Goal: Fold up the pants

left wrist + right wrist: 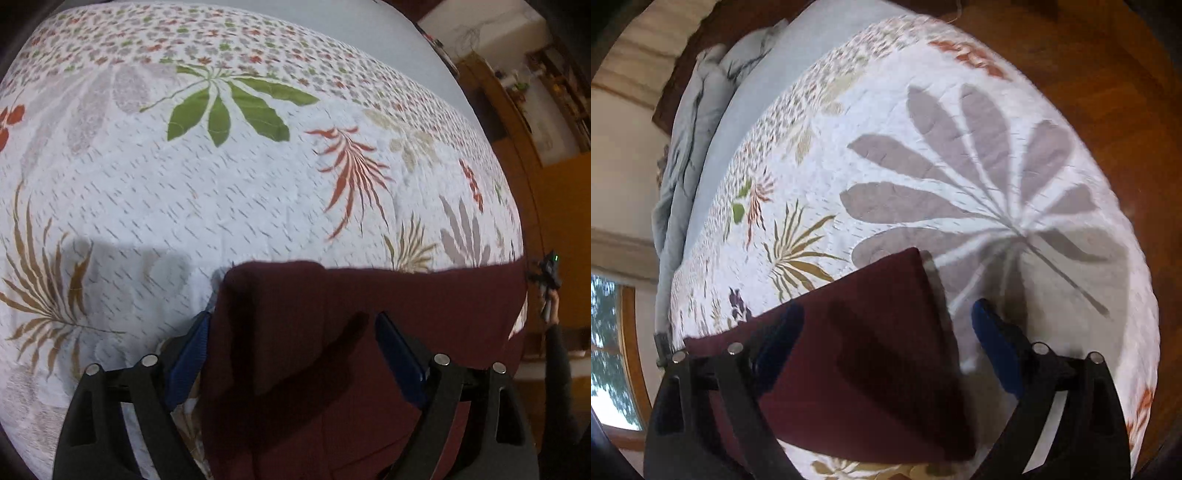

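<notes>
Quilted bed (258,206) | maroon pants (332,332) (folded) near edge | far side bare

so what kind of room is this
Most likely a bedroom: the dark red pants lie on a bed with a leaf-print quilt, grey bedding bunched at its far end, and a wooden floor beside it.

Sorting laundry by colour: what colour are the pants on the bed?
Dark maroon pants, plain, clearest in the right wrist view.
</notes>
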Demonstrator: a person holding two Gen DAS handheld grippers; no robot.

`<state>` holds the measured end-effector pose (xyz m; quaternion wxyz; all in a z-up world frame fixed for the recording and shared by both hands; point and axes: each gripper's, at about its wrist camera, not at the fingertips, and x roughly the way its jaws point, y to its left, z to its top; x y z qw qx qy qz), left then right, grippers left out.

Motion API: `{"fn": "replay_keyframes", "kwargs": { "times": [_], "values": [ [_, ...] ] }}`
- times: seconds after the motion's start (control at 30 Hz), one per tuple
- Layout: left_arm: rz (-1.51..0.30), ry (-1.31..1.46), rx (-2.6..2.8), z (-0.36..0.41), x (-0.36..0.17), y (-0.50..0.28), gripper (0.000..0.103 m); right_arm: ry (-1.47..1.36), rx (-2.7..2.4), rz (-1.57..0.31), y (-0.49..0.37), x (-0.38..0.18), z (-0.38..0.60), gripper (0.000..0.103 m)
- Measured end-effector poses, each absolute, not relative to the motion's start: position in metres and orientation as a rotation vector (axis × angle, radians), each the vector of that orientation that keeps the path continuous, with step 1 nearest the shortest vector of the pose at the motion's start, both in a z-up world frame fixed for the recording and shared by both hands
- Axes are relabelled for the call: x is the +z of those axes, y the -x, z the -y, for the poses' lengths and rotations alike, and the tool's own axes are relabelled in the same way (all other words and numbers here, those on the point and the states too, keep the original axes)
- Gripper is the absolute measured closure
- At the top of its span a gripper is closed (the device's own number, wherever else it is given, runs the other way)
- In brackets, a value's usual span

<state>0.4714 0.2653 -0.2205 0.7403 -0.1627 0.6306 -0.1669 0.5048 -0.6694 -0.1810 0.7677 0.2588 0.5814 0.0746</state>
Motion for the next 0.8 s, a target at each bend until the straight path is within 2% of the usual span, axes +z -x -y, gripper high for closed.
{"fn": "replay_keyframes", "kwargs": {
  "times": [0.2,0.27,0.3,0.33,0.37,0.4,0.43,0.53,0.8],
  "values": [
    [-1.381,0.312,-0.333,-0.259,-0.221,-0.470,0.017,-0.505,0.298,-1.281,-0.521,-0.180,0.649,0.010],
    [-1.366,0.275,-0.308,-0.257,-0.219,-0.468,0.032,-0.459,0.316,-1.304,-0.524,-0.180,0.639,0.028],
    [-1.353,0.260,-0.279,-0.259,-0.216,-0.468,0.052,-0.459,0.320,-1.307,-0.524,-0.180,0.638,0.045],
    [-1.349,0.269,-0.273,-0.262,-0.215,-0.467,0.062,-0.467,0.328,-1.303,-0.524,-0.179,0.639,0.063],
    [-1.338,0.282,-0.278,-0.264,-0.214,-0.466,0.067,-0.476,0.344,-1.298,-0.523,-0.177,0.638,0.066],
    [-1.330,0.278,-0.284,-0.264,-0.211,-0.464,0.077,-0.469,0.350,-1.290,-0.521,-0.173,0.636,0.069],
    [-1.322,0.276,-0.298,-0.262,-0.209,-0.461,0.080,-0.440,0.345,-1.279,-0.518,-0.168,0.632,0.073],
    [-1.280,0.262,-0.293,-0.258,-0.200,-0.457,0.084,-0.424,0.329,-1.252,-0.514,-0.152,0.629,0.074],
    [-1.094,0.319,-0.324,-0.264,-0.145,-0.424,0.087,-0.365,0.296,-1.139,-0.484,-0.087,0.624,0.076]
  ]
}}
